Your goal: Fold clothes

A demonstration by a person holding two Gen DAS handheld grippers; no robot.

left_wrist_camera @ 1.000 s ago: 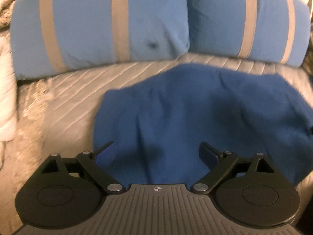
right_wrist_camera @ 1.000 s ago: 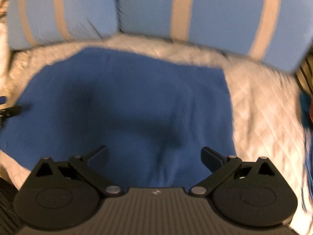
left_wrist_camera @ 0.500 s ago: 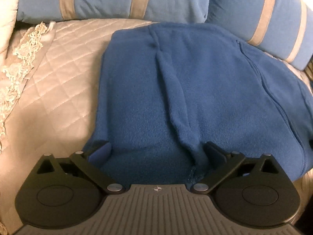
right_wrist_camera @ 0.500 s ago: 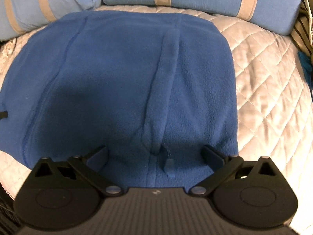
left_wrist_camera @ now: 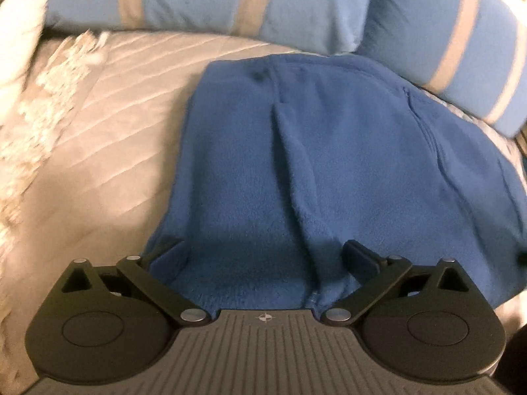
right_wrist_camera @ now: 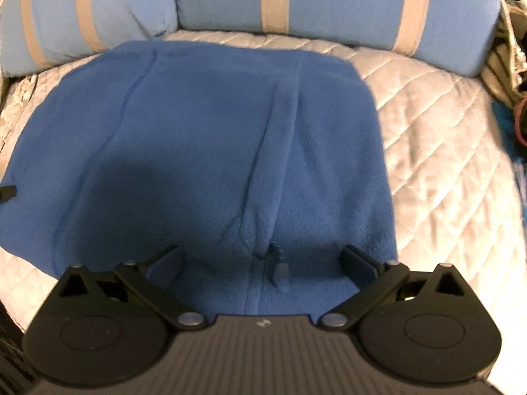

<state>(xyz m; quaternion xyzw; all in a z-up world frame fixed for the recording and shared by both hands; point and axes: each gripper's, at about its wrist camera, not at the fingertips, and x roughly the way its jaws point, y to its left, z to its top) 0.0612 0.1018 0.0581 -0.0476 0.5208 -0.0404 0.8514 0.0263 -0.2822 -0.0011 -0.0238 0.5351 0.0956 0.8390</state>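
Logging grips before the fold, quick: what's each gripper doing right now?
Left gripper: open, holding nothing, over the blue fleece.
Right gripper: open, holding nothing, over the fleece.

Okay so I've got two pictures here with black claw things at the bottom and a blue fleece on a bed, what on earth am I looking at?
Those black parts are hand-held grippers: a person holds one in each hand, and a small camera on each looks forward along its two fingers. One picture comes from the left gripper, the other from the right gripper.

Both look steeply down at a blue fleece garment spread on a pale quilted bedcover. Its zipper pull lies between the right gripper's fingers. Light blue pillows with beige stripes sit along the far side of the bed.

Nothing is held. Both grippers stand wide open over the garment's near edge; the left one's jaws have just been opening, with only flat fleece showing between them.
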